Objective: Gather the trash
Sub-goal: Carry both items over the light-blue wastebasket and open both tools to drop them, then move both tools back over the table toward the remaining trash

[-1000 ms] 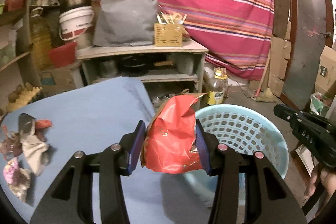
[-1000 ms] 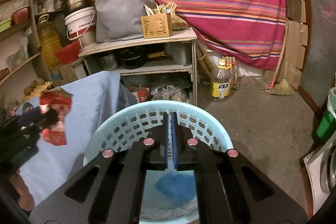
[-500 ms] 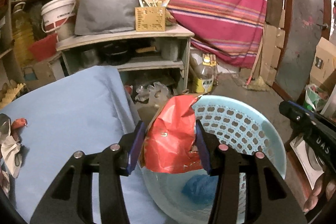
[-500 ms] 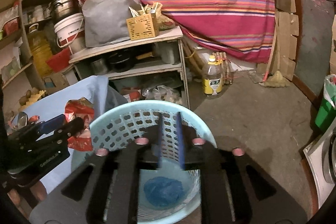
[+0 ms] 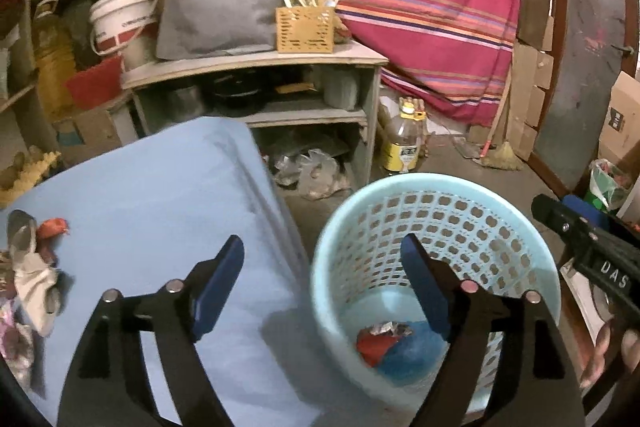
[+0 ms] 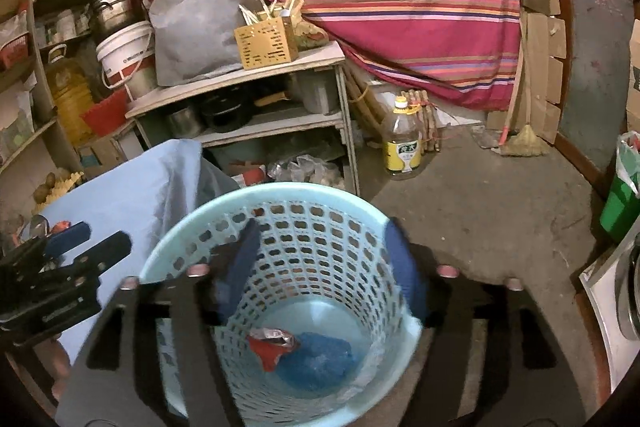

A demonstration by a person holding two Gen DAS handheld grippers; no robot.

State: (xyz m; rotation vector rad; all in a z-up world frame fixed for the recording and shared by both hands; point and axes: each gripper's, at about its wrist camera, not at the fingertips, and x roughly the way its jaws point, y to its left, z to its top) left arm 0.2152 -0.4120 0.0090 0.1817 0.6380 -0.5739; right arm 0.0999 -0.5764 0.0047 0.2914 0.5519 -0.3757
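The red wrapper (image 6: 272, 347) is lying crumpled at the bottom of the light blue basket (image 6: 320, 195), touching a blue piece of trash (image 6: 316, 359) at its 3 o'clock side. The left gripper (image 5: 322, 283) is hovering over the basket's 9 o'clock rim; its fingers (image 5: 222, 283) have just been opening and are standing wide with nothing between them. The right gripper (image 6: 320, 267) is hanging directly above the basket mouth; its fingers (image 6: 404, 271) have likewise just been opening and are standing wide and empty. The table (image 5: 152, 211), covered in blue cloth, is adjoining the basket at 9 o'clock. More crumpled trash (image 5: 32, 267) is lying at the table's 9 o'clock edge. A wooden shelf (image 5: 256, 63) is standing at 12 o'clock.
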